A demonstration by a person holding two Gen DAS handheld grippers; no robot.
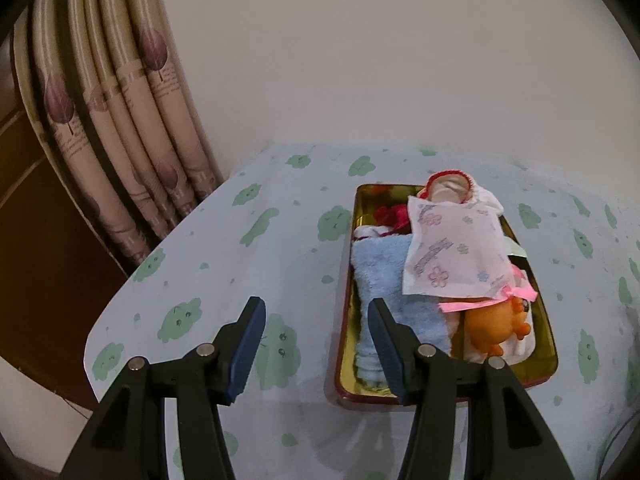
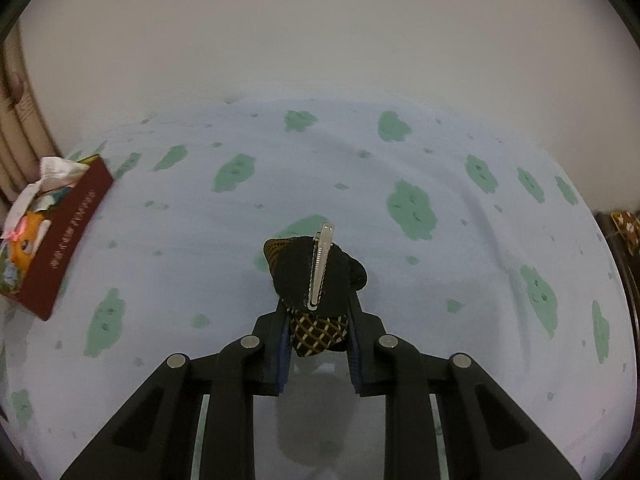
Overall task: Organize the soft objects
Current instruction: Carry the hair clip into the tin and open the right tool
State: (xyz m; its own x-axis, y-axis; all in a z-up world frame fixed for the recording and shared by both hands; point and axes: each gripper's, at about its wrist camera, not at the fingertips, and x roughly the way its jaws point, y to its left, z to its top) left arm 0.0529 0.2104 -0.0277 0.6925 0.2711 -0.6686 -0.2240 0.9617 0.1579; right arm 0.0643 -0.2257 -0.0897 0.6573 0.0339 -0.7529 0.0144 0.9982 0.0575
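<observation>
Over on the left, cream curtains [image 1: 132, 128] printed with purple leaves hang down beside the table, whose pale blue cloth [image 1: 256, 216] carries green cloud-like shapes. The left gripper [image 1: 316, 322] hovers above the cloth with its jaws spread wide and nothing between them, its right finger [image 1: 386, 344] reaching over the near left corner of the tin tray [image 1: 546, 354]. That tray, gold inside with a dark red rim, is packed with soft things: a folded light blue towel [image 1: 384, 276] along its left side, a red cloth [image 1: 390, 214] behind it, a white flowered packet [image 1: 452, 252] lying on top across the middle, a pink ribbon [image 1: 480, 304] just below the packet, and an orange plush toy [image 1: 494, 328] at the near right end. Further right, well apart from the tray, the right gripper [image 2: 318, 312] is clamped on a dark fabric hair bow [image 2: 316, 276] with a gold lattice pattern and a silver metal clip [image 2: 320, 264] running along its top, held just above the cloth.
</observation>
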